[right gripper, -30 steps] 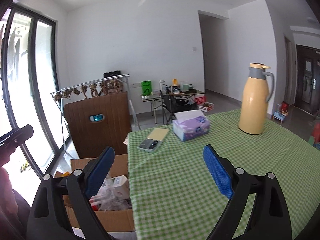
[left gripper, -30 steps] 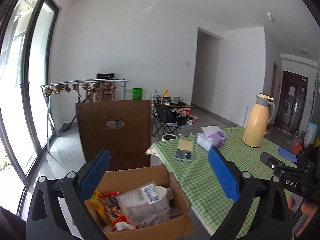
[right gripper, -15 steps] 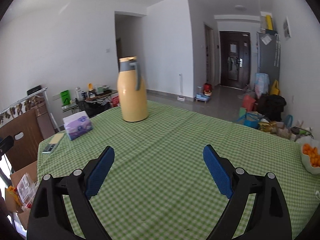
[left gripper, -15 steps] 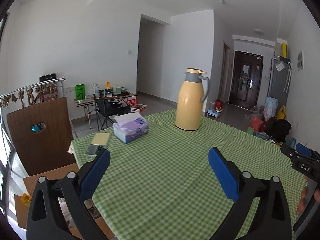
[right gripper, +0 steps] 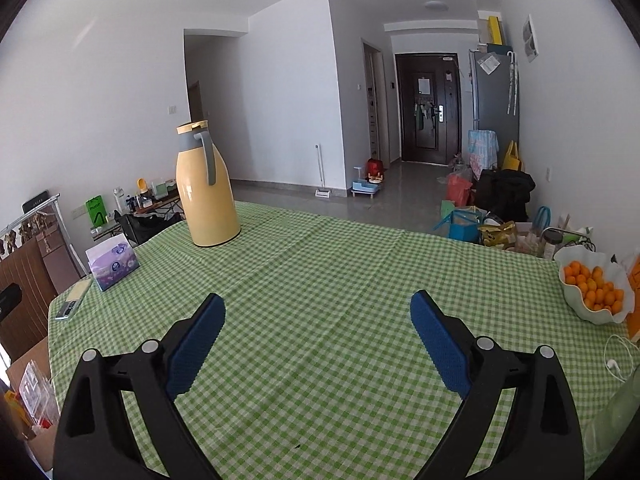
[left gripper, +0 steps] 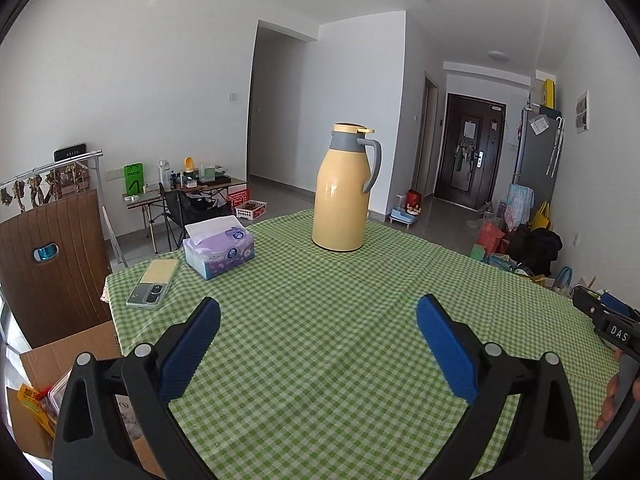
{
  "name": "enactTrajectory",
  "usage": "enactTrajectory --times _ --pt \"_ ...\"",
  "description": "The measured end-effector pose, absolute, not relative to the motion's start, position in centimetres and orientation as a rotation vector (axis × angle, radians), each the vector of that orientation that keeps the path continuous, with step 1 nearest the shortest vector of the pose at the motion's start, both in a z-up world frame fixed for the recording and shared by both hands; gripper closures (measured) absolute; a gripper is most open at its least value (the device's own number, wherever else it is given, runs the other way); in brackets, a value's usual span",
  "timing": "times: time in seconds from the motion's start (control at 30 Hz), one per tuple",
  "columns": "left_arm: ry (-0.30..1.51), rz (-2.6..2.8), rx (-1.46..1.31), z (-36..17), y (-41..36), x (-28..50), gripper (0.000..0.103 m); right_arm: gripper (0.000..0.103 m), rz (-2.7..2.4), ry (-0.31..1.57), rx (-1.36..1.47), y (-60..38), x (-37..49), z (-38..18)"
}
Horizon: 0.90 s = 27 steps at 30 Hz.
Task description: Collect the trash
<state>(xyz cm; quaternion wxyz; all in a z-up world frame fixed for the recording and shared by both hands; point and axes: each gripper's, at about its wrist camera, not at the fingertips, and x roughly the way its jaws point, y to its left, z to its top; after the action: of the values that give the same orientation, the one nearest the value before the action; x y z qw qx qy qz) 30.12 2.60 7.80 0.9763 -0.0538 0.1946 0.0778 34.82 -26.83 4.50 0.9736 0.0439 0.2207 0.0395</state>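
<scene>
Both tongs spread wide, nothing held, over green-check table [left gripper: 320, 360]: left gripper [left gripper: 318, 316], right gripper [right gripper: 317, 312]. Trash box [left gripper: 44, 364] sits below-left of left tongs; thermos [left gripper: 340, 196] ahead.

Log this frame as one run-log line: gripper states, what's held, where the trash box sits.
left gripper: open, empty | right gripper: open, empty | cardboard trash box: off table's left edge, holding wrappers | green checked table: no trash visible

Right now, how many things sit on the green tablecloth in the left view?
3: phone near the left edge, tissue box beside it, jug farther back. More may be hidden.
</scene>
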Motion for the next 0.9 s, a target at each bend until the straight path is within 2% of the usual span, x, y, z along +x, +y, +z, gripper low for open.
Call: enactTrajectory --times 0.4,0.9 --pt "0.359 0.139 -0.125 8.8 4.0 24.7 0.008 0.013 0.100 0.448 0.051 -24.9 30.2 5.3" --pt "0.304 0.186 -0.121 7.8 6.4 8.0 0.008 0.013 0.201 0.376 -0.014 -19.0 16.5 5.7"
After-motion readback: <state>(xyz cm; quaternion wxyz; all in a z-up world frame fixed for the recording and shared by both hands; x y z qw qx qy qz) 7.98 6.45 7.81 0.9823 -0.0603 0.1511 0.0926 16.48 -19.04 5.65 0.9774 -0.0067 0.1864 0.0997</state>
